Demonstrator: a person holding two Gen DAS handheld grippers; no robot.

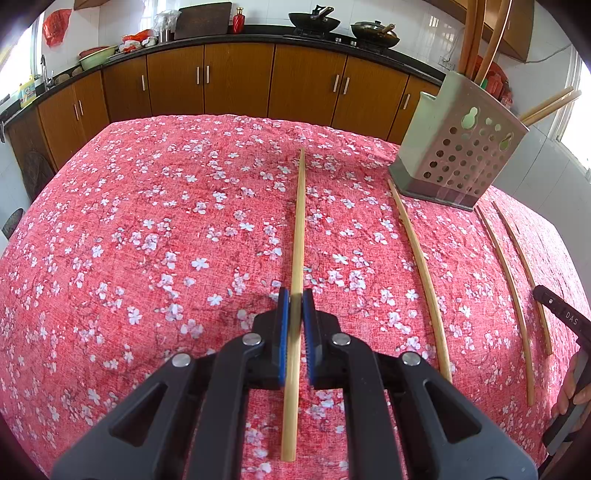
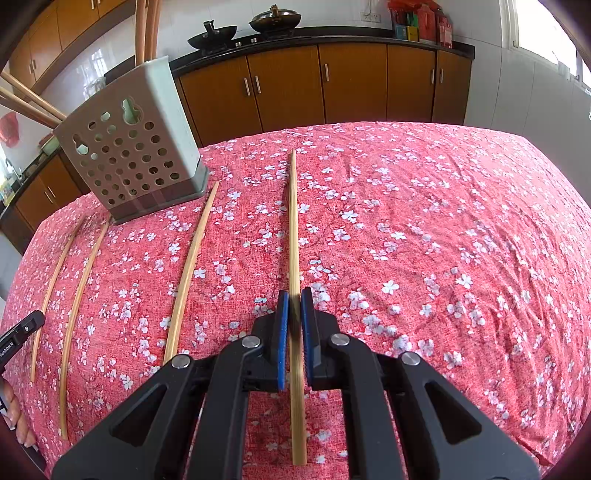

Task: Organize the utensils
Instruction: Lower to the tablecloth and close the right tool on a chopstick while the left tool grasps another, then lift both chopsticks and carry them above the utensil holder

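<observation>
Five chopsticks lie on the tabletop (image 1: 110,258) beside one perforated holder (image 1: 461,155); two woks (image 1: 314,22) sit far behind it.

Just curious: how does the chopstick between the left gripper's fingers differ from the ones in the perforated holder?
The gripped chopstick runs low along the tablecloth, between the left gripper's pads. The holder chopsticks stand on end in the holder, ungripped. Both are plain wood.

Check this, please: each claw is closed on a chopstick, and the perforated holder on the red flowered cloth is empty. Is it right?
No. The holder is not empty: several long chopsticks stand in it, as the right wrist view shows. The rest holds: left claw and right claw are each closed on a chopstick.
</observation>
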